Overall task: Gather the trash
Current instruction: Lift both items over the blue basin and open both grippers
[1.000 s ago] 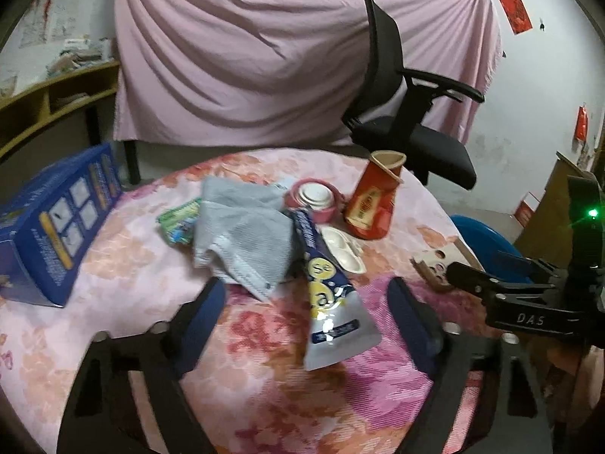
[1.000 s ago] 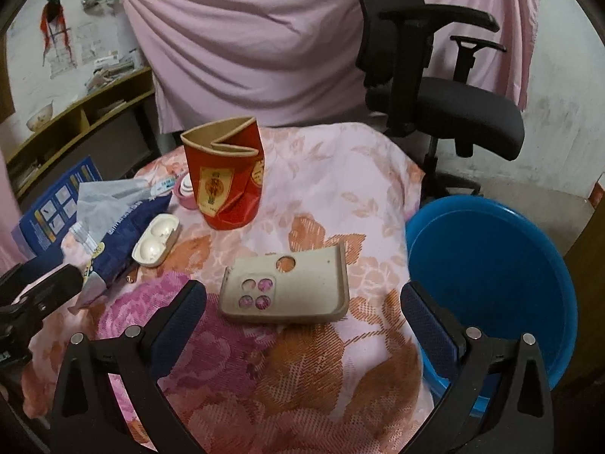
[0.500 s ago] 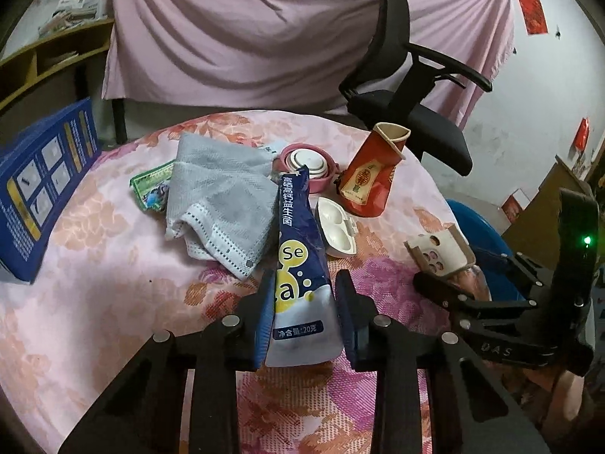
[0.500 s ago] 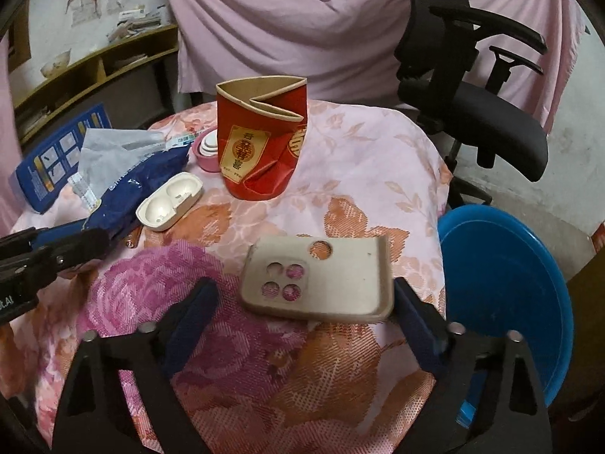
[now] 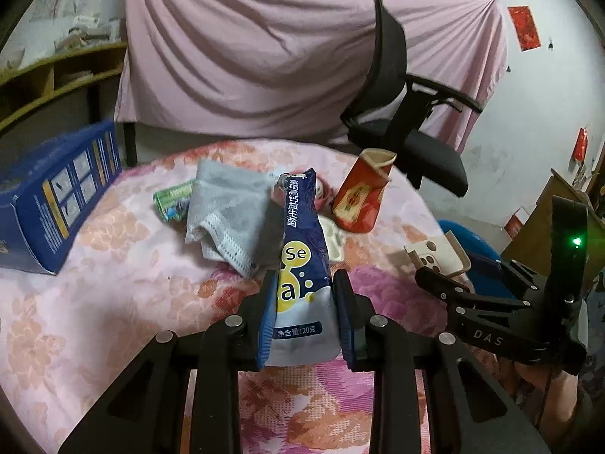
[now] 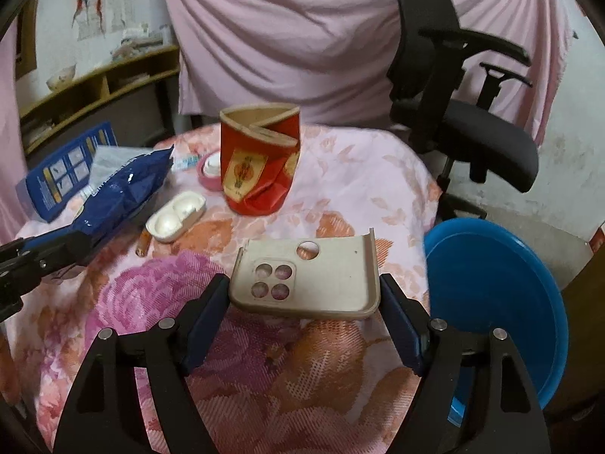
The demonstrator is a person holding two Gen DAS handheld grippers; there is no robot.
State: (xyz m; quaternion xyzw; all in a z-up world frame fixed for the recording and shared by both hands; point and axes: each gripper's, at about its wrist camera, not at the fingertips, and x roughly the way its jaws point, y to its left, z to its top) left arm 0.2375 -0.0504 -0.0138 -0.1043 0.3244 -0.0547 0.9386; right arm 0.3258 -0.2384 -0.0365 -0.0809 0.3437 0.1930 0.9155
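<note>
Pink drapery hung behind a round table (image 6: 340, 174) under a floral cloth, with an office chair (image 6: 472, 113) beyond and a blue basin (image 6: 499, 283) on the floor just past the table's right edge.

Item one: blue snack pouch (image 5: 302, 249). It stood tilted up off the cloth, its lower end pinched between the narrow-set pads of the left gripper (image 5: 304, 302), its top leaning over a grey cloth (image 5: 230, 212).

Item two: beige phone case (image 6: 306, 276). It lay between the pads of the right gripper (image 6: 304, 302), whose jaws were closing across its long span; both pads looked to be at its ends, and its near edge appeared raised off the cloth.

Loose items on the table: crushed red paper cup (image 6: 261, 166), white earbud-case tray (image 6: 176, 217), pink tape roll (image 6: 210, 168), green wrapper (image 5: 172, 200), blue box (image 5: 53, 196).

Risks, judged:
- The pouch was soft and gripped low, so it could fold or slip out on the way to the basin.
- The case was held across a wide span with little pad overlap, so a tilt could let it pop free.
- The basin sat to the right, so the left gripper's path might cross the right gripper or knock the cup.
</note>
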